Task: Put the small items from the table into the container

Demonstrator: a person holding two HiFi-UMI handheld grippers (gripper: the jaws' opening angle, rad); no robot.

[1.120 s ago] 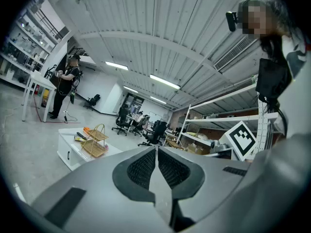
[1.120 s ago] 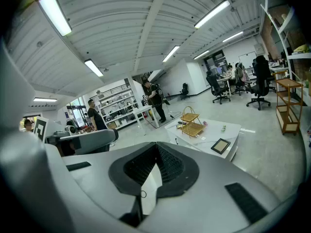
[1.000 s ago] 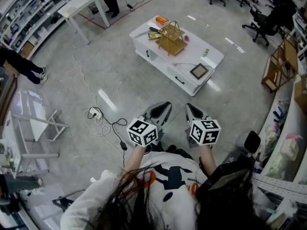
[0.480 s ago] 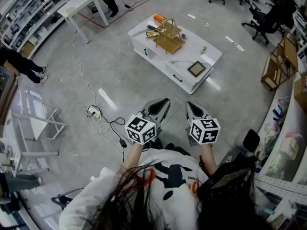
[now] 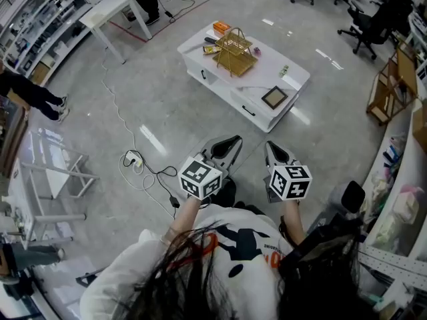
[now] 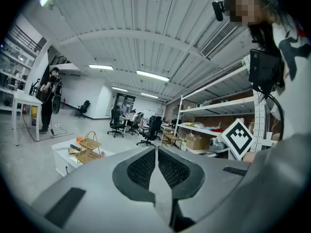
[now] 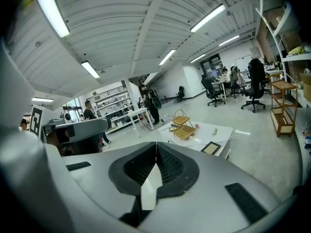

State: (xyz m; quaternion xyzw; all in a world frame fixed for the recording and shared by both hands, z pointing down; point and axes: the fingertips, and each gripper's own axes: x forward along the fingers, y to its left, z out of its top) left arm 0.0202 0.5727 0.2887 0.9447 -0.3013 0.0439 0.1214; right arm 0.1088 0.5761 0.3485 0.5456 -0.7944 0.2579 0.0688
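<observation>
A low white table (image 5: 293,79) stands on the floor well ahead of me. On it are a gold wire basket (image 5: 235,51), an orange item (image 5: 222,27), a dark and a yellow item (image 5: 212,47) beside the basket, a small pink item (image 5: 256,51), a small green item (image 5: 285,71) and a black-framed square (image 5: 275,97). My left gripper (image 5: 235,141) and right gripper (image 5: 270,146) are held side by side close to my body, far from the table, both shut and empty. The basket (image 6: 89,147) and the same basket (image 7: 182,125) show small beyond the closed jaws in each gripper view.
A cable with a power strip (image 5: 133,160) lies on the floor to the left. A taller white table (image 5: 110,7) stands at the back left, office chairs (image 5: 365,31) at the back right, a wooden rack (image 5: 381,92) and cluttered shelves on the right. A person (image 5: 30,93) stands at left.
Both grippers have shifted a little to the right in the head view, the left one rolling slightly. The table sits slightly higher in the picture. Both stay shut.
</observation>
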